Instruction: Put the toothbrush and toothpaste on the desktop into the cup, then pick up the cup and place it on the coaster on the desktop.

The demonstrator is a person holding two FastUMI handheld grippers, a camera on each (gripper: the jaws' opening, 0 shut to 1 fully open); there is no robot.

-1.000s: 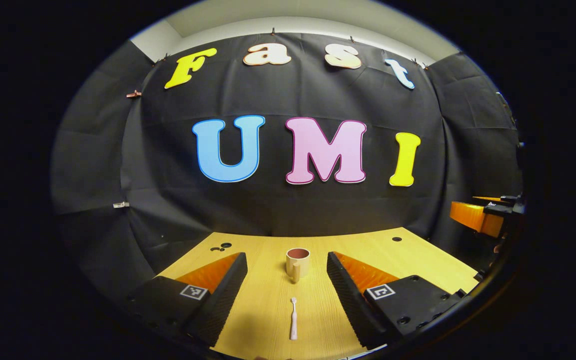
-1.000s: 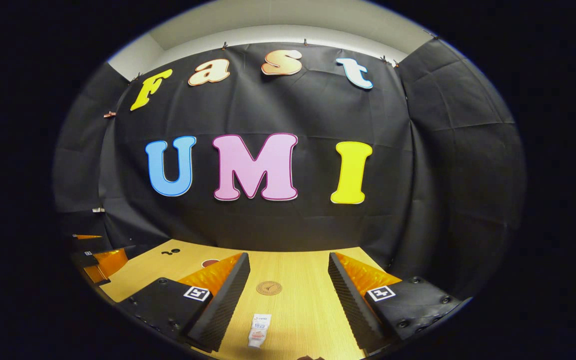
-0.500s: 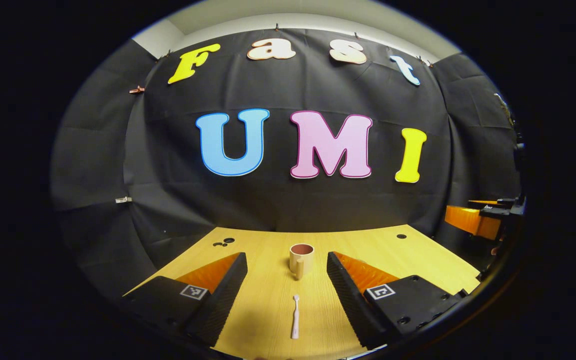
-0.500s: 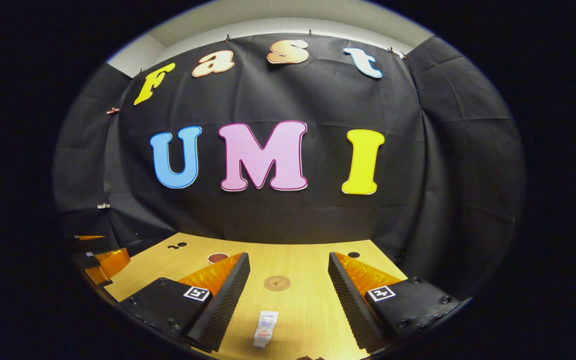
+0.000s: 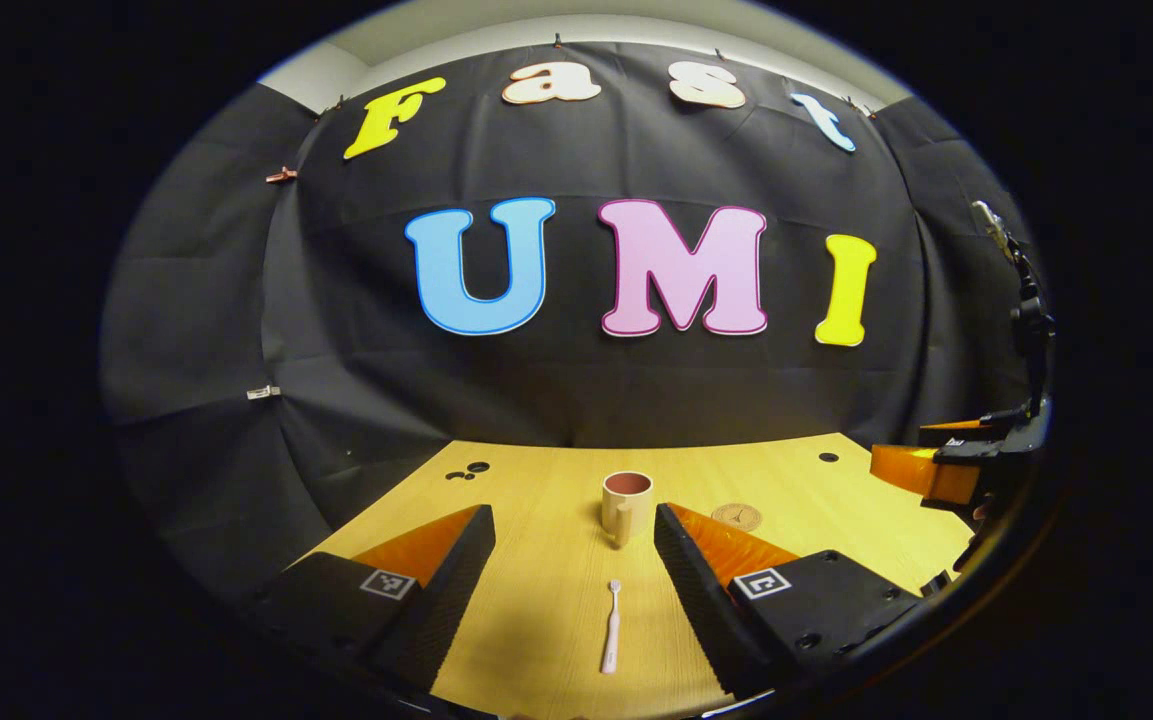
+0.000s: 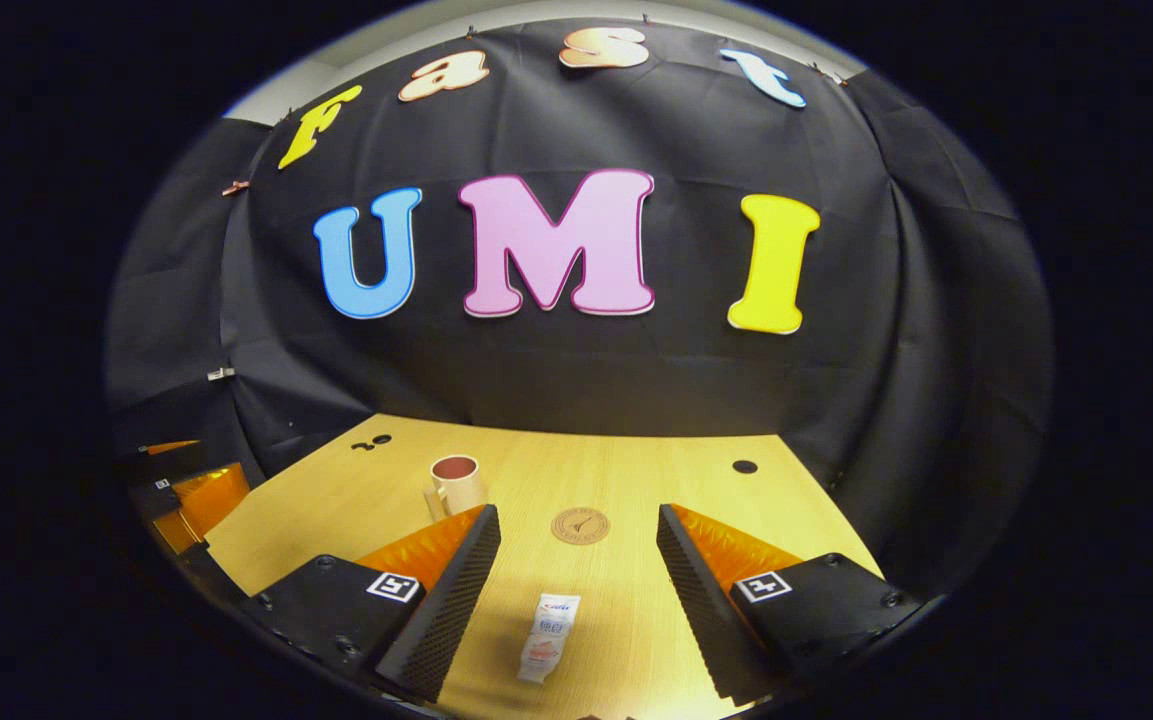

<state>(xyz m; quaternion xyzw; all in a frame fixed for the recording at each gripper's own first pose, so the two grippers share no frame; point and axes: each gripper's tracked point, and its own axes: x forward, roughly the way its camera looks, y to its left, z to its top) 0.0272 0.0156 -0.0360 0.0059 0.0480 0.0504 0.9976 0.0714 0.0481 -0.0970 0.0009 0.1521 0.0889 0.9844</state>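
Left gripper view: your left gripper (image 5: 571, 590) gapes wide over the toothbrush (image 5: 612, 627) lying flat; cup (image 5: 626, 505) beyond, empty
Right gripper view: your right gripper (image 6: 576, 590) spread wide above the toothpaste (image 6: 549, 624); coaster (image 6: 580, 525) bare
Progress: nothing grasped yet

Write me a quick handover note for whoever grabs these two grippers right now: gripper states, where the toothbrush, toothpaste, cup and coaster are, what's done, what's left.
Left gripper: open, holding nothing, above the desk with the toothbrush lying flat between its fingers.
Right gripper: open, holding nothing, with the toothpaste lying flat between its fingers.
Cup: upright on the desk beyond the toothbrush, handle toward the left gripper view's camera, nothing sticking out of it.
Coaster: bare, beyond the toothpaste and to the right of the cup.
Done: nothing yet.
Left: grasp the toothbrush and toothpaste, drop both into the cup, then lift the cup onto the coaster.
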